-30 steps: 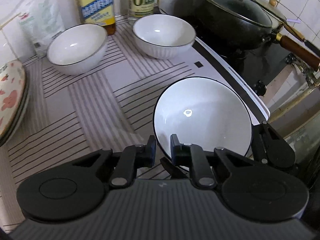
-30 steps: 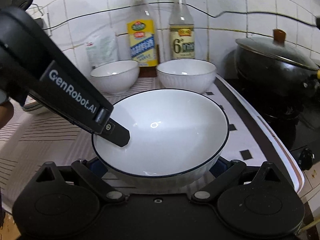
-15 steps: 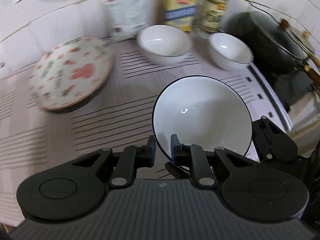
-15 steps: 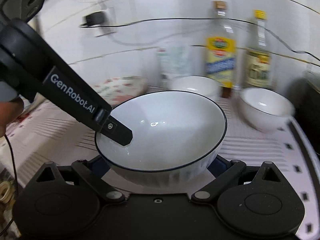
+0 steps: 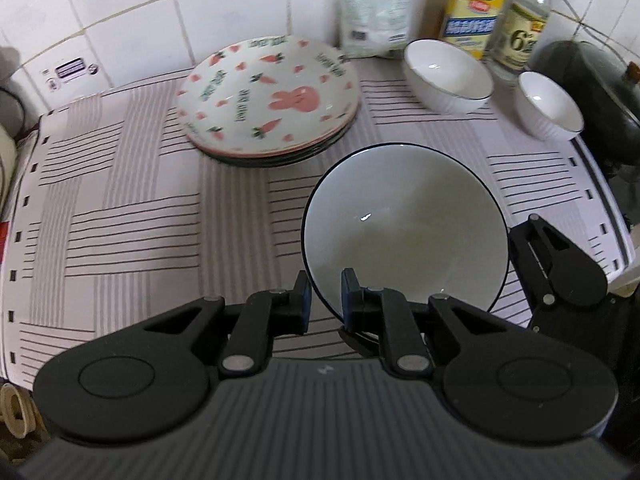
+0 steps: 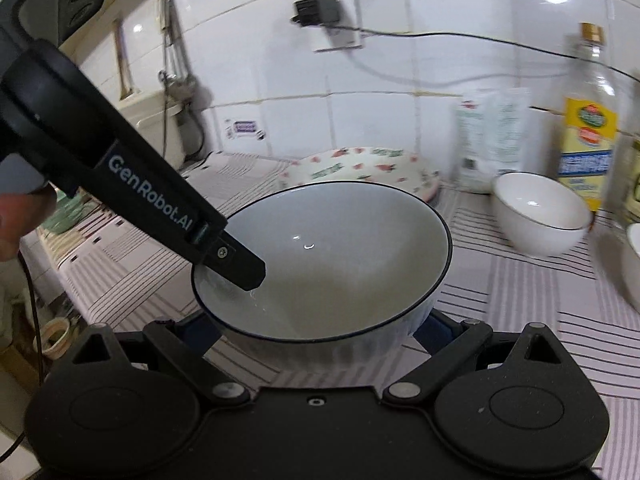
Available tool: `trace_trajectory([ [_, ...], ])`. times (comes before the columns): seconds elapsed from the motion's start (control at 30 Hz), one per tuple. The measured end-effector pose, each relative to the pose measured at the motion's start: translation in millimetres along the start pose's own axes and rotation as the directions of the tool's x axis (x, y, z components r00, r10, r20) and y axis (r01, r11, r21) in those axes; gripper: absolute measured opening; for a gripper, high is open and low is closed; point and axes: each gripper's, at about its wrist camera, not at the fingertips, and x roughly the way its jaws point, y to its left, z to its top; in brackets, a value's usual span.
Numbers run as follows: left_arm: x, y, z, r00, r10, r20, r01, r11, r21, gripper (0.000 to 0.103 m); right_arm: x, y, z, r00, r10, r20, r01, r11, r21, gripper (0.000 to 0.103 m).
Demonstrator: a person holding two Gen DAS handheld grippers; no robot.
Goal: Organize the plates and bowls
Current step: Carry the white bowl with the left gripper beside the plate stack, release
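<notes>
A large white bowl with a dark rim [image 5: 404,228] is held above the striped mat by both grippers. My left gripper [image 5: 325,300] is shut on its near-left rim, one finger inside and one outside. My right gripper [image 6: 316,330] grips the bowl's [image 6: 332,256] outer sides with its jaws wide apart. A stack of plates, the top one with carrot and rabbit print [image 5: 272,92], sits at the back middle. Two smaller white bowls [image 5: 446,74] [image 5: 548,104] stand at the back right.
Two bottles [image 5: 474,4] [image 5: 524,28] and a white packet [image 5: 376,8] stand against the tiled wall. A dark lidded pot [image 5: 592,92] sits at the far right on the stove. The striped mat [image 5: 120,216] covers the counter. A wall socket with a cable [image 6: 320,12] is above.
Both grippers have carried the large bowl leftward, away from the stove. The plate stack has come into the middle of the view and the two small bowls have shifted to the right.
</notes>
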Motion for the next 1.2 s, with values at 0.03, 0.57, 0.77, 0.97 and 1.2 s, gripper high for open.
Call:
trace_trajectory([
  [0.03, 2, 3, -1, 1.000, 0.009, -0.003, -0.009, 1.000, -0.006, 0.014, 3, 3, 1, 1.000, 0.006, -0.005, -0.006, 1.000, -0.006, 0.100],
  [0.57, 52, 34, -3, 0.992, 0.116, -0.054, -0.119, 0.991, -0.060, 0.014, 68, 14, -2, 0.999, 0.038, -0.022, -0.039, 0.998, -0.042, 0.100],
  [0.77, 62, 37, -6, 0.992, 0.096, -0.078, -0.102, 0.992, -0.074, 0.015, 80, 18, -6, 0.998, 0.010, -0.062, -0.014, 0.998, -0.069, 0.101],
  [0.97, 46, 34, -3, 0.993, 0.099, -0.069, -0.103, 0.993, -0.058, 0.025, 59, 16, -9, 0.997, -0.012, -0.081, 0.008, 0.999, -0.045, 0.101],
  [1.2, 15, 24, 3, 0.995, 0.099, -0.004, -0.099, 0.995, -0.022, 0.045, 9, -4, -9, 0.998, -0.037, -0.040, 0.039, 0.998, 0.045, 0.102],
])
